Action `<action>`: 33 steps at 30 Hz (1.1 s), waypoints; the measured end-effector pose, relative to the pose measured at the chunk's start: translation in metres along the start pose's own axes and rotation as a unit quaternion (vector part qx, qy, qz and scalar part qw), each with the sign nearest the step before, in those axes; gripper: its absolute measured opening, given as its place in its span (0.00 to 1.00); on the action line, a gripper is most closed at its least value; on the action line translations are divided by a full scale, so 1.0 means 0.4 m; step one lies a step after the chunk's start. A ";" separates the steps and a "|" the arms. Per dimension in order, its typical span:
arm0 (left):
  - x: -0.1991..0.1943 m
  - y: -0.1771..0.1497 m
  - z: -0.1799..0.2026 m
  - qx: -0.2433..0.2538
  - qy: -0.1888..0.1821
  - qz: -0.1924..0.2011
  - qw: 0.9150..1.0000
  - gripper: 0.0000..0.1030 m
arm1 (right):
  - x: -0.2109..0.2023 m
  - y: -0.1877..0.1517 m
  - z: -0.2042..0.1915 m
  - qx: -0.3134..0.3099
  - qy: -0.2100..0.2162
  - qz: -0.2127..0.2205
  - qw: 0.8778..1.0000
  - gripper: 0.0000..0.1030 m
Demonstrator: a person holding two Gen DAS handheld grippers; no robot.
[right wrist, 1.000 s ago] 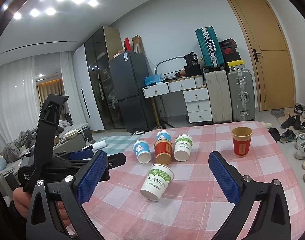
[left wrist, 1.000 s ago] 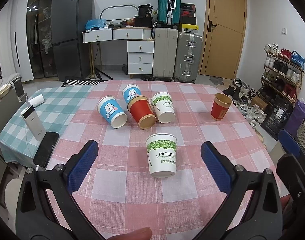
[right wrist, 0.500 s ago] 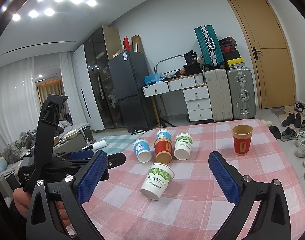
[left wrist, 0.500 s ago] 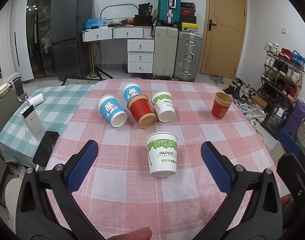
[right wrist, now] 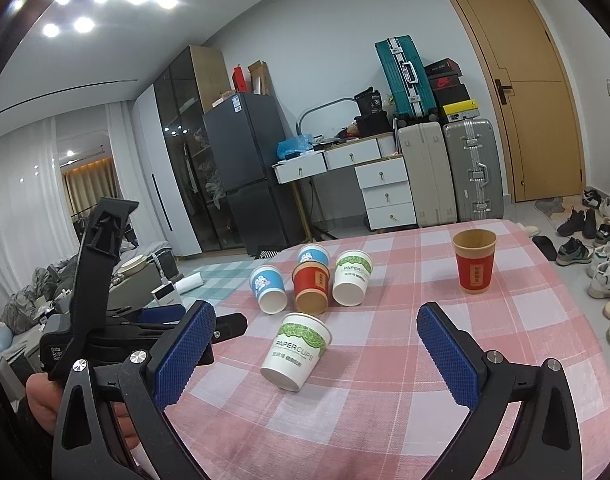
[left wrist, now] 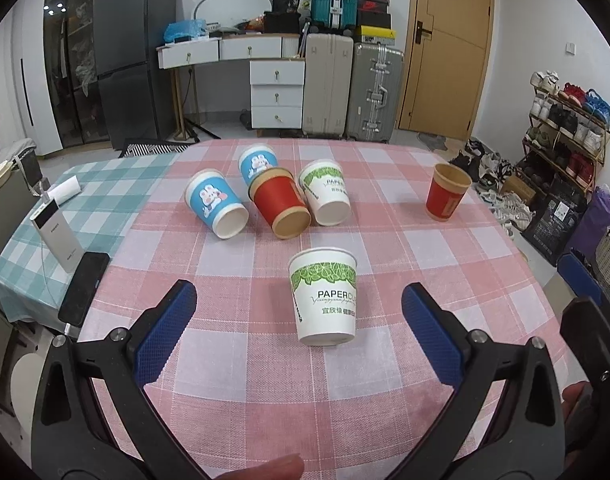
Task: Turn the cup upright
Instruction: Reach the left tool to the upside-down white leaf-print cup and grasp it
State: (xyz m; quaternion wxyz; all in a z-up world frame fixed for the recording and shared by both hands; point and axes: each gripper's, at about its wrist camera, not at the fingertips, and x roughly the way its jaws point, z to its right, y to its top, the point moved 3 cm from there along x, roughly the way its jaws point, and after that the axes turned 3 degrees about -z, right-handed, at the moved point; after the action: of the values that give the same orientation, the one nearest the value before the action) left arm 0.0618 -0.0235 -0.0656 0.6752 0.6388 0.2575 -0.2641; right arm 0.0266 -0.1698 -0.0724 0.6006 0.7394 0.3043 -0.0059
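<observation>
A white paper cup with a green leaf band (left wrist: 324,297) (right wrist: 297,351) lies on its side on the pink checked tablecloth (left wrist: 385,380), mouth toward me. My left gripper (left wrist: 297,322) is open and empty, its blue pads either side of that cup and a little short of it. My right gripper (right wrist: 315,344) is open and empty, above the table and behind the cup. Behind it, two blue cups (left wrist: 217,210) (left wrist: 257,163), a red cup (left wrist: 281,207) and a white cup (left wrist: 325,192) lie on their sides. A red cup (left wrist: 445,192) (right wrist: 475,262) stands upright at the right.
A phone (left wrist: 85,288) and a white power bank (left wrist: 55,240) lie at the table's left edge on a green checked cloth (left wrist: 85,208). The left gripper's body (right wrist: 97,320) shows at the left of the right wrist view. Shoes and a rack stand to the right.
The left gripper has crept slightly toward the white cup. The right gripper has drifted a little, so the cups sit slightly higher in its view. Both stay open.
</observation>
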 end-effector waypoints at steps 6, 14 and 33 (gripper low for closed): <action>0.129 -0.003 0.000 0.015 0.004 -0.062 0.998 1.00 | 0.032 -0.018 0.052 0.018 -0.009 -0.015 1.000 1.00; 0.321 0.005 -0.005 0.024 0.007 -0.150 0.988 0.99 | 0.068 -0.033 0.091 0.030 -0.010 -0.033 0.999 1.00; 0.416 0.017 0.014 -0.009 -0.044 -0.191 0.980 0.63 | 0.066 -0.039 0.092 0.044 0.003 -0.032 0.999 1.00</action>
State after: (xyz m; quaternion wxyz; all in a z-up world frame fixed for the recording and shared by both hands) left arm 0.1877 -0.0334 -0.1742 0.6288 0.5590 0.3475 -0.4139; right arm 0.0541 -0.1893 -0.1064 0.5665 0.7547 0.3289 -0.0363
